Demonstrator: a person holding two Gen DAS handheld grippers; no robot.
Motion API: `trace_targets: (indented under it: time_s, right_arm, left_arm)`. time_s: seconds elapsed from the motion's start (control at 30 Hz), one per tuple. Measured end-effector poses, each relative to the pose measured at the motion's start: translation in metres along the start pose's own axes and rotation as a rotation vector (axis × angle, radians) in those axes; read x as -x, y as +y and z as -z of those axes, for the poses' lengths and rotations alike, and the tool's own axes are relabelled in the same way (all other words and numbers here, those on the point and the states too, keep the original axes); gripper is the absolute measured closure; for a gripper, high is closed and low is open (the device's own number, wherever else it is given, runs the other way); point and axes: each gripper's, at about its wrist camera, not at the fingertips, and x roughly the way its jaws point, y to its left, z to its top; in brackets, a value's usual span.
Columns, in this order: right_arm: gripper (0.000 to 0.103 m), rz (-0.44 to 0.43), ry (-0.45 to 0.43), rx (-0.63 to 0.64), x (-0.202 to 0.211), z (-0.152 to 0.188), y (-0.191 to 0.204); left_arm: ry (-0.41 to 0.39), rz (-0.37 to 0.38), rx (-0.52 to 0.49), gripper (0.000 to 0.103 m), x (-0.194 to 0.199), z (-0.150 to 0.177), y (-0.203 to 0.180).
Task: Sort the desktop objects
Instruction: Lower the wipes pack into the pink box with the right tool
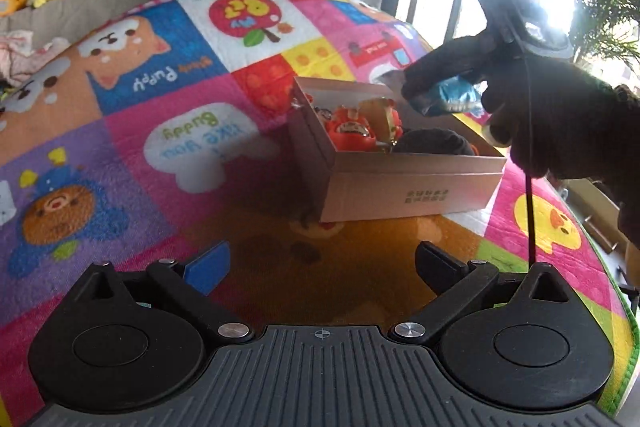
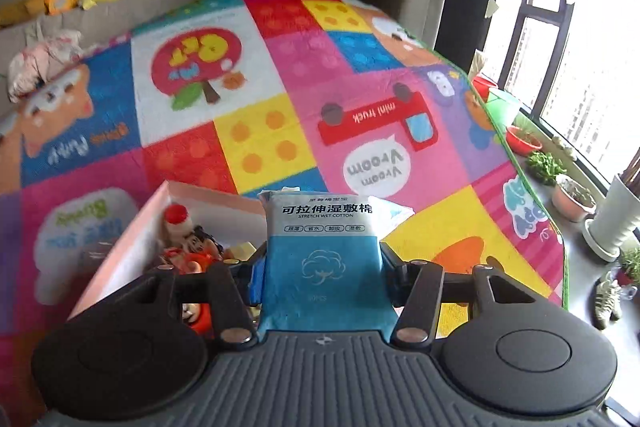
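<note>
While clamped by right gripper above box, cotton pack could snag near-right rim; left gripper jaws wide, holding nothing.

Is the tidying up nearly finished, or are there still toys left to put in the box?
Some looks done: the orange toy figures already lie in the cardboard box. In hand: the right gripper is shut on the blue wet cotton packet, held above the box. The left gripper is open and empty. Nothing else shows loose on the colourful mat, so it seems nearly finished.
</note>
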Motion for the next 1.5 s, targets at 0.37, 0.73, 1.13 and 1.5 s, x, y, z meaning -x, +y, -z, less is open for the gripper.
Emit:
trace_targets:
  time_s: [0.37,0.73,1.13,1.5]
  right_arm:
    - [0.039,-0.179,0.047,-0.04,0.017,-0.005,-0.002]
    - [0.064,-0.109,0.06,-0.103,0.002,0.008,0.001]
    - [0.069,-0.242,-0.028,-0.127,0.03,-0.007,-0.007]
    - [0.081,-0.265,0.108,-0.101,-0.016,-0.009,0.034]
  left_arm:
    - [0.009,0.017,0.045,0.001,-0.003,0.005,0.011]
    - [0.019,0.015,0.024,0.001,-0.005,0.006,0.004]
    - [0.031,0.003,0.035,0.0,-0.008,0.007,0.004]
    - [0.03,-0.004,0.041,0.0,-0.003,0.008,0.01]
